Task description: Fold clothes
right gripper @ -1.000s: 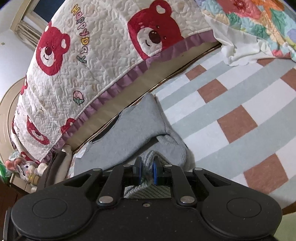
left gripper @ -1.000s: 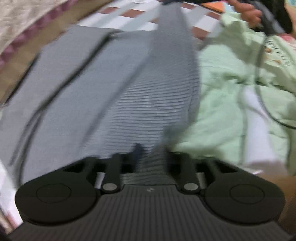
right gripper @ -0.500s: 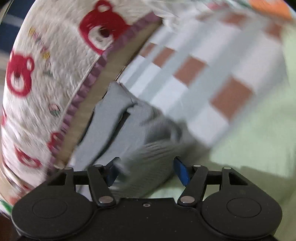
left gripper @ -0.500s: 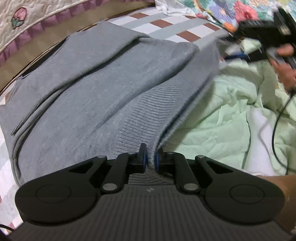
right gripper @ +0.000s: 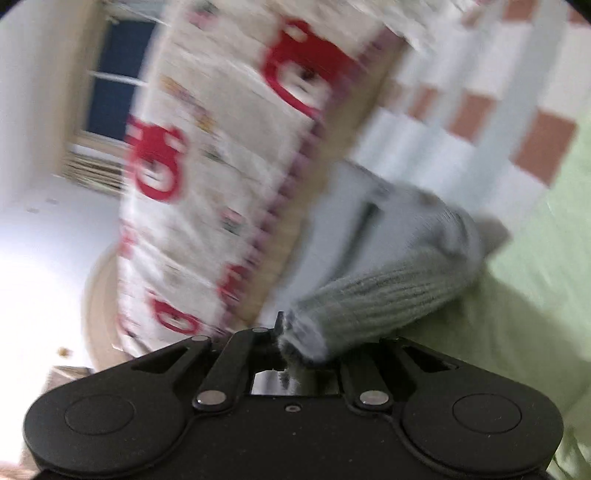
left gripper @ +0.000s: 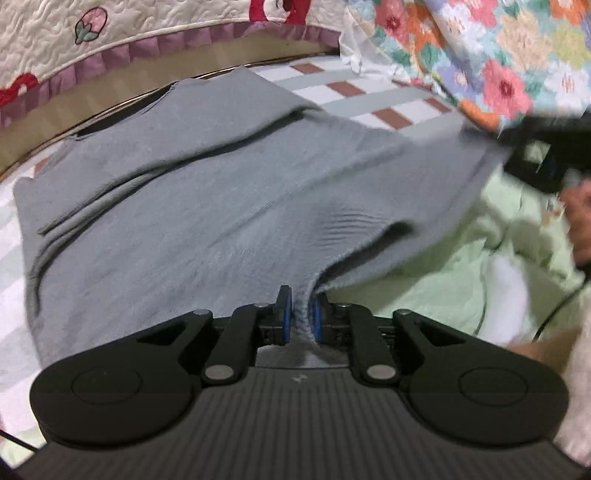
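Note:
A grey knit sweater (left gripper: 207, 206) lies spread on the bed, with long folds across its body. My left gripper (left gripper: 300, 314) is shut on its ribbed near edge, and fabric is bunched between the blue pads. In the right wrist view, the sweater's ribbed edge (right gripper: 388, 291) runs into my right gripper (right gripper: 295, 332). Its jaws are closing, with the knit between them and hiding the right finger. From the left wrist view, the right gripper (left gripper: 517, 147) is a blurred black shape at the sweater's far right corner. The ribbed edge hangs slack between the two grippers.
A pale green blanket (left gripper: 424, 295) lies under and right of the sweater. A checked sheet (left gripper: 351, 88) lies beyond. A bear-print quilt (left gripper: 147, 29) stands along the back and a floral quilt (left gripper: 498, 55) at back right. A hand (left gripper: 580, 221) and a black cable (left gripper: 554, 317) are at the right.
My right gripper opened wide, then closed again on the sweater's ribbed edge while swinging right. The left gripper kept its grip, and the sweater now lies spread wider.

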The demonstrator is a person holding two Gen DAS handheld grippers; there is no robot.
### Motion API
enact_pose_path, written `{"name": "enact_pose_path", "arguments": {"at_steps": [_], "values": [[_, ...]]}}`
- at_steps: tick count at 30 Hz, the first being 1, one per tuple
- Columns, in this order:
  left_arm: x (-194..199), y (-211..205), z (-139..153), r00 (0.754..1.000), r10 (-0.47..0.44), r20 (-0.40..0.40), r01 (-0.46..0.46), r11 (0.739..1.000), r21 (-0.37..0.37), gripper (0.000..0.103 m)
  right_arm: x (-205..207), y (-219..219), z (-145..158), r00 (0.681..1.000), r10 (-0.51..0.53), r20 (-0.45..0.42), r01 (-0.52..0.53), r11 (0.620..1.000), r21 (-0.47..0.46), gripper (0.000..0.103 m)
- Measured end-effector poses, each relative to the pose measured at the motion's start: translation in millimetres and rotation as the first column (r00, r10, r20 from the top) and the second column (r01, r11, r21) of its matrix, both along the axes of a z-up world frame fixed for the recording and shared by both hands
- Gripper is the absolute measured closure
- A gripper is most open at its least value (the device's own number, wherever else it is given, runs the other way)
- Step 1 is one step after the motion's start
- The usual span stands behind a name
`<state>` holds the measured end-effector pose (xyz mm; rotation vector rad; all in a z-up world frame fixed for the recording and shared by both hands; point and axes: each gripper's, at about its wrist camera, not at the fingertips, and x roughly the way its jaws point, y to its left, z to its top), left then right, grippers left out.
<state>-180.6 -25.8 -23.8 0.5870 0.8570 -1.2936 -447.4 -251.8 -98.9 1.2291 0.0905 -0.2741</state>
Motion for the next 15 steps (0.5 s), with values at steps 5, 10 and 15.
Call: {"name": "enact_pose_path", "arguments": {"at_steps": [5, 10, 15], "values": [[-8.4, 4.4, -7.7, 0.998, 0.020, 0.059, -0.024, 0.997, 0.072, 0.065, 0.3, 6.3, 23.5, 0.998, -0.008, -0.063, -0.001, 0.992, -0.129, 0.094], [-6.9, 8.2, -4.3, 0.989, 0.084, 0.118, -0.091, 0.995, 0.051, 0.067, -5.6, 7.6, 21.3, 0.998, -0.015, -0.061, 0.006, 0.990, -0.144, 0.094], [-1.5, 16.8, 31.0, 0.989, 0.083, 0.125, -0.078, 0.996, -0.046, 0.098, -10.6, 12.9, 41.6, 1.000, 0.011, -0.009, -0.013, 0.974, -0.227, 0.094]]}}
